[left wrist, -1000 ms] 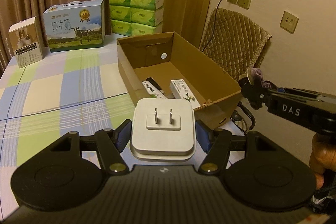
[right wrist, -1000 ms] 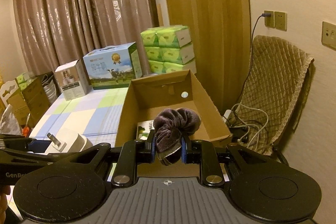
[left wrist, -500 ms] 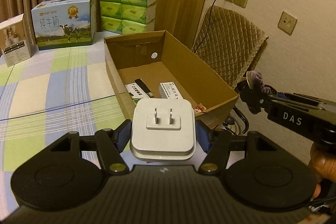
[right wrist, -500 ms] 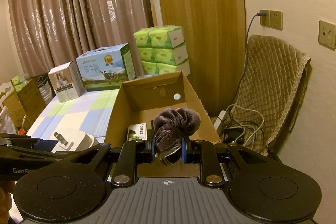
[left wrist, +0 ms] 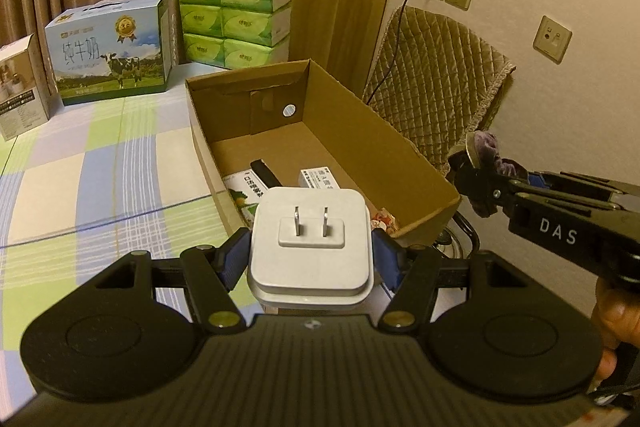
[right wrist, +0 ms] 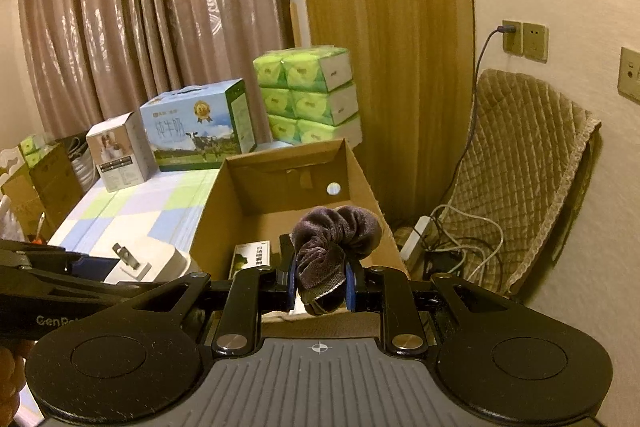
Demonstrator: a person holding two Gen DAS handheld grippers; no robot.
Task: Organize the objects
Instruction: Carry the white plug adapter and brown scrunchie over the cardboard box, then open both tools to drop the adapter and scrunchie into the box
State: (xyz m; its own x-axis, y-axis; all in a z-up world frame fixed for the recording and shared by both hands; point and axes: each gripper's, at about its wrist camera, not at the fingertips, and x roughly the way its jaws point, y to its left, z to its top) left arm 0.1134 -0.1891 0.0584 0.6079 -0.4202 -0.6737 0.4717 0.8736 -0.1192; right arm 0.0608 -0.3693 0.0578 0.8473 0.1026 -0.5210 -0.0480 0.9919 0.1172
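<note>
Clamping the white charger in the left claw and the dark scrunchie in the right claw, both near the cardboard box, risks a collision over its narrow opening.

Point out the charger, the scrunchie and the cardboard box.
charger (left wrist: 311, 239): left wrist view, pronged white face.
scrunchie (right wrist: 336, 229): right wrist view, its bunched top.
cardboard box (left wrist: 372, 139): left wrist view, inner right wall.
</note>
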